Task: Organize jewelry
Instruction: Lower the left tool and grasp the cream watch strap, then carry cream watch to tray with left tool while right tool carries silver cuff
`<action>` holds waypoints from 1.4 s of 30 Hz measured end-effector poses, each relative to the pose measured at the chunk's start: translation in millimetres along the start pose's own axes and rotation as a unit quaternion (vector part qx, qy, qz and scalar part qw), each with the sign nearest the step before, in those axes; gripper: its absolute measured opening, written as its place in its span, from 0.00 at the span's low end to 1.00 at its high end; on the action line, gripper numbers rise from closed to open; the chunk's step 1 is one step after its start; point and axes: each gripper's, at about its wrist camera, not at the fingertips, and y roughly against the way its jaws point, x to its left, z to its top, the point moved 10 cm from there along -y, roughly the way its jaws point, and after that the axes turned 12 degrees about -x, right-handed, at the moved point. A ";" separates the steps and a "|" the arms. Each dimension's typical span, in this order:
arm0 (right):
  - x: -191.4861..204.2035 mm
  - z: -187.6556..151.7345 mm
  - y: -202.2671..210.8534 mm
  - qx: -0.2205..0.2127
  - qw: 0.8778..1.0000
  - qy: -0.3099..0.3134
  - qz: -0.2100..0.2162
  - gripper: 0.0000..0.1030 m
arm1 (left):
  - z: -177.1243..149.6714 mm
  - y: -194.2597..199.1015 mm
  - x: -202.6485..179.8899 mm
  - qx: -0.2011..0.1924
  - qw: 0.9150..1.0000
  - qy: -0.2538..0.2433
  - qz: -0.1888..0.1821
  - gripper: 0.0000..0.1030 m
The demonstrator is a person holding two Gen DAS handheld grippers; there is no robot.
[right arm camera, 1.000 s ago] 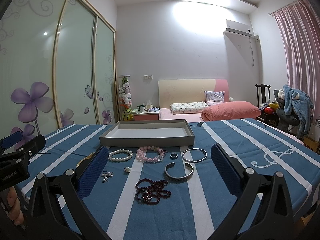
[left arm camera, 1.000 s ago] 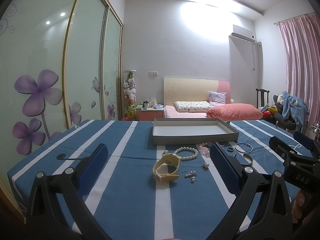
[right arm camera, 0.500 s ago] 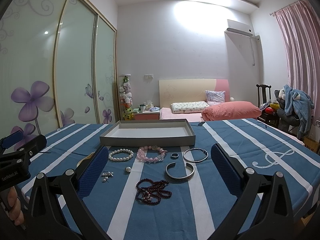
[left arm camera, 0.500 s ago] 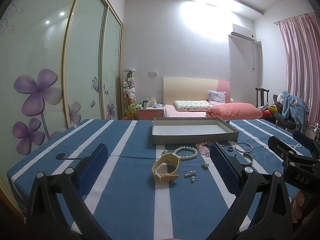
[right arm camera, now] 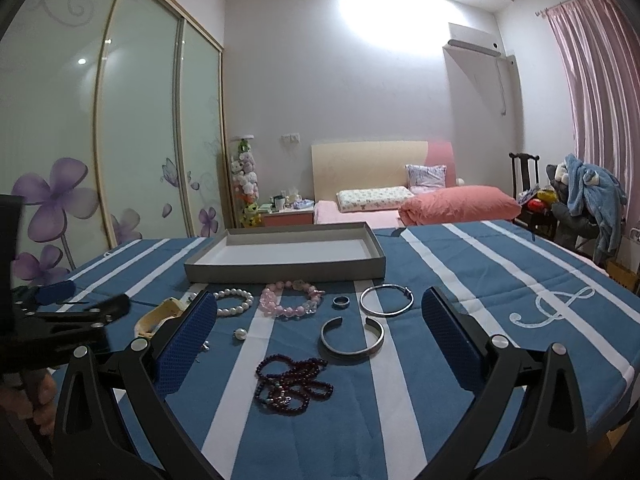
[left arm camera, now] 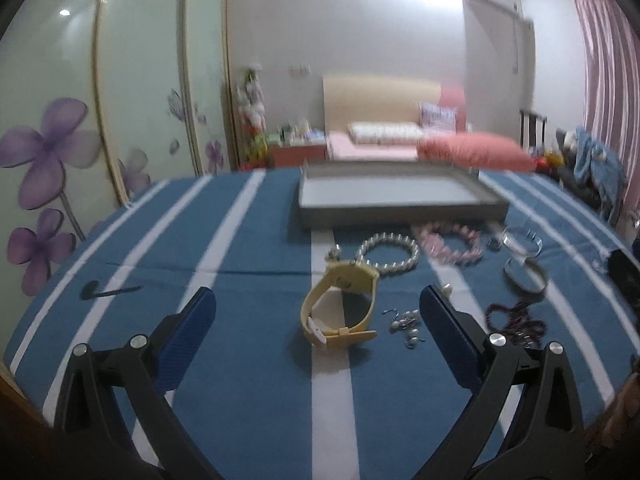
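Note:
A yellow watch (left arm camera: 340, 308) stands on the blue striped cloth, just ahead of my open left gripper (left arm camera: 316, 312) and between its fingers' line. Behind it lie a pearl bracelet (left arm camera: 390, 252), a pink bead bracelet (left arm camera: 450, 242) and small earrings (left arm camera: 406, 322). A grey tray (left arm camera: 400, 200) sits farther back, nothing in it. My right gripper (right arm camera: 320, 316) is open above a dark red bead string (right arm camera: 292, 378) and a silver cuff (right arm camera: 352, 340). A thin bangle (right arm camera: 386, 300), a ring (right arm camera: 342, 301), the pink bracelet (right arm camera: 290, 300) and the pearl bracelet (right arm camera: 234, 300) lie before the tray (right arm camera: 284, 258).
The left gripper's body and a hand (right arm camera: 36, 396) show at the right wrist view's left edge. A black hairpin (left arm camera: 108, 291) lies on the cloth at the left. The table's edges drop off at both sides; a bed (right arm camera: 400, 204) and wardrobe doors (right arm camera: 120, 140) stand beyond.
The left gripper has moved forward and tilted down toward the yellow watch, which now looks larger and nearer. The right gripper has barely moved.

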 end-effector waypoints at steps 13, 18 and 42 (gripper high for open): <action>-9.2 -10.1 -23.2 0.038 0.999 -0.010 -0.007 0.98 | -27.3 -69.6 -5.8 0.105 0.993 -0.047 -0.019 0.80; -8.2 -14.6 -26.2 0.051 0.999 -0.013 -0.005 0.98 | -31.4 -75.4 -5.6 0.128 0.990 -0.038 -0.034 0.69; -33.2 -73.7 -94.7 0.270 0.962 -0.010 -0.051 0.93 | -15.6 -88.0 28.8 0.111 0.993 0.011 -0.027 0.40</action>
